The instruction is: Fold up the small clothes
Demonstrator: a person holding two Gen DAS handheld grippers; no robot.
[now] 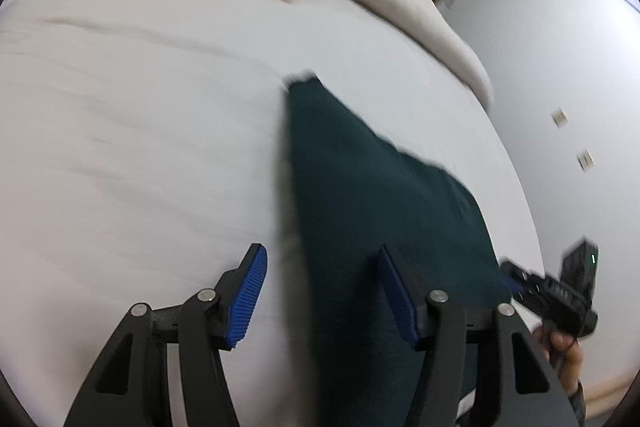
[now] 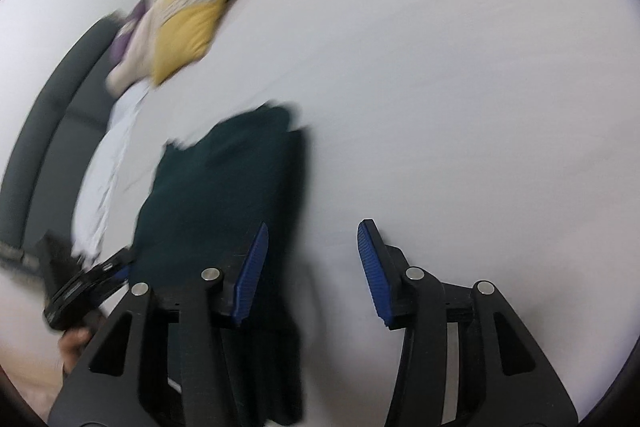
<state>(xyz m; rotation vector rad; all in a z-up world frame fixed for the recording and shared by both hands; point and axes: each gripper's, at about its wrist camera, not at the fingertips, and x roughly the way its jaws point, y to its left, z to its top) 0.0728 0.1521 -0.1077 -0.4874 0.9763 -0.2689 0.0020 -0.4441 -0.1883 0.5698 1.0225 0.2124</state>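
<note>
Dark green garment (image 1: 360,187) lying flat on a white bed (image 1: 140,107), left hand-held gripper (image 1: 324,293) spread above its edge, right hand-held gripper (image 2: 312,273) spread, gripping nothing, yellow pillow (image 2: 192,15) beyond

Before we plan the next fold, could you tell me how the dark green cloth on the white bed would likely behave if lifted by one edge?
The dark green cloth would probably droop limply: it lies flat, layered. It looks light.
</note>
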